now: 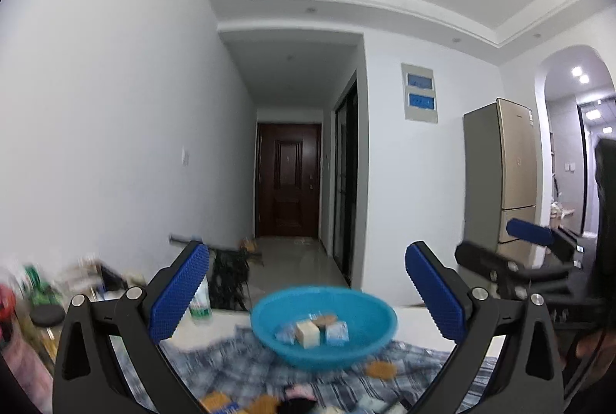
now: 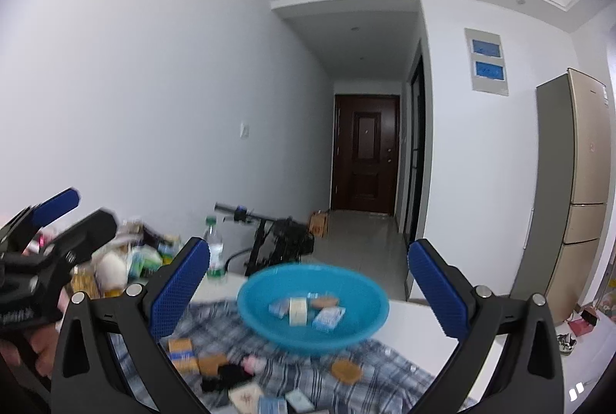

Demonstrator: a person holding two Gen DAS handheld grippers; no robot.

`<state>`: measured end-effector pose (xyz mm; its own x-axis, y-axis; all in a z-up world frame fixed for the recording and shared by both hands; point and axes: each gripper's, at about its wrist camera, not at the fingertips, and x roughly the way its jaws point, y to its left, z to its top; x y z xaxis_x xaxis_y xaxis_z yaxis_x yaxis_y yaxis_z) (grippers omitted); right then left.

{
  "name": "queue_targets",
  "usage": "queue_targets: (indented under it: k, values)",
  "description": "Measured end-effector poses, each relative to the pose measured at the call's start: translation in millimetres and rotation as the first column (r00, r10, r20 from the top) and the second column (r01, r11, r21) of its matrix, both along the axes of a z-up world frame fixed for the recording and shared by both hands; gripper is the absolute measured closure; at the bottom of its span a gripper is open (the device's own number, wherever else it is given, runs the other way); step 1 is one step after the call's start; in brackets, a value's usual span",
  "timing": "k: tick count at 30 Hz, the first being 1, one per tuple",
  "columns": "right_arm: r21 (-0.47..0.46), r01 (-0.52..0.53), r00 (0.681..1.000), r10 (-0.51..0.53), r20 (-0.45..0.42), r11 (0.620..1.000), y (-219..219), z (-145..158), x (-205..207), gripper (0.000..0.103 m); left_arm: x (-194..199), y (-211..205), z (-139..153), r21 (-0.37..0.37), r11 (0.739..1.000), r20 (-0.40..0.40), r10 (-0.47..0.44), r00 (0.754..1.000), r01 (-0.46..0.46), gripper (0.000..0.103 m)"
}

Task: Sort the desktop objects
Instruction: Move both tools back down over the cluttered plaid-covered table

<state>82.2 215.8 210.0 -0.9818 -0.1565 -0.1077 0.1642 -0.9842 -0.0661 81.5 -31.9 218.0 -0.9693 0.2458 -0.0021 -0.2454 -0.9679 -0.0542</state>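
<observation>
Left tongs (image 1: 308, 294) stand apart, nothing between the blue pads. Right tongs (image 2: 308, 292) likewise stand apart and hold nothing. Blue basket (image 1: 369, 341) sits on the worktop (image 1: 415, 321) at 12 o'clock from both tongs, resting on a checked cloth (image 2: 215, 327) and containing several small packets (image 2: 327, 318). Further packets and a round biscuit (image 2: 346, 370) lie loose on the cloth at 6 o'clock of the basket. A water bottle (image 2: 215, 252) stands upright at 10 o'clock.

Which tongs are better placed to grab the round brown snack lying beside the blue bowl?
Probably the right tongs: open, empty, with the round brown snack sharp and nearer centre. The left tongs see it lower right.
</observation>
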Motion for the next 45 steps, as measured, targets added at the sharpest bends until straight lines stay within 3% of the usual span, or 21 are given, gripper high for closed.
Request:
queue_targets:
  k: [4,8,11,14,18,22,26,45]
  values:
    - [0.034,0.004,0.999,-0.005,0.033,0.999,-10,-30,5,0.000,-9,-14,-26,0.053,0.999,0.084,-0.005,0.996,0.000,0.000]
    - [0.031,0.011,0.994,-0.015,0.106,0.999,-13,-60,-3,0.000,-24,-16,-53,0.019,0.998,0.154,0.059,0.986,-0.063,0.000]
    - [0.013,0.049,0.986,-0.051,0.157,0.999,-4,-82,-13,0.000,-42,-18,-77,0.034,0.998,0.216,0.048,0.975,-0.056,0.000]
    - [0.009,0.125,0.970,-0.124,0.210,0.992,7,-102,-26,0.000,-65,-19,-107,0.060,0.997,0.302,0.020,0.953,-0.040,0.000]
    - [-0.012,0.147,0.950,-0.138,0.279,0.989,20,-117,-35,0.000,-85,-16,-141,0.076,0.997,0.395,-0.001,0.919,-0.031,0.000]
    - [0.002,0.151,0.935,-0.143,0.324,0.989,23,-131,-39,0.000,-94,-9,-169,0.036,0.999,0.442,-0.017,0.897,0.001,0.000]
    - [-0.002,0.147,0.919,-0.136,0.369,0.989,24,-143,-43,0.000,-95,0,-181,-0.015,1.000,0.468,0.013,0.884,-0.007,0.000]
    - [-0.022,0.145,0.851,-0.113,0.513,0.989,32,-181,-54,0.000,-101,7,-210,-0.005,0.999,0.575,-0.024,0.818,0.032,0.000]
